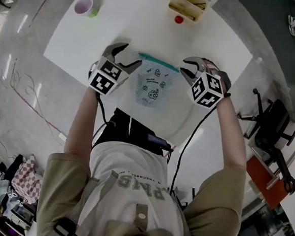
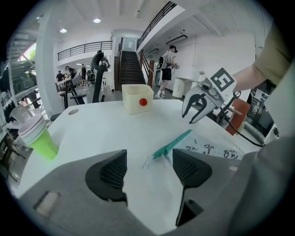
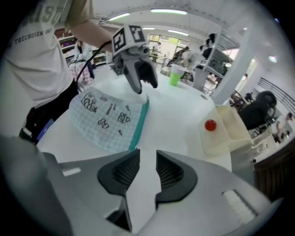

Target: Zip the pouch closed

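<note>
A clear checked pouch (image 1: 155, 85) with black doodles and a teal zip strip (image 1: 158, 62) lies flat on the white table (image 1: 119, 26). My left gripper (image 1: 128, 55) hovers at the strip's left end and my right gripper (image 1: 188, 67) at its right end. In the left gripper view my left gripper (image 2: 148, 168) stands open and empty, with the teal strip's end (image 2: 170, 144) just beyond its tips. In the right gripper view my right gripper (image 3: 148, 161) has a narrow empty gap between its pads, and the pouch (image 3: 108, 117) lies just ahead to the left.
A green cup (image 1: 87, 6) holding a paler cup stands at the table's far left. A cream box (image 1: 189, 5) with a red ball (image 1: 179, 19) beside it sits at the far edge. An office chair (image 1: 274, 125) stands to the right of the table.
</note>
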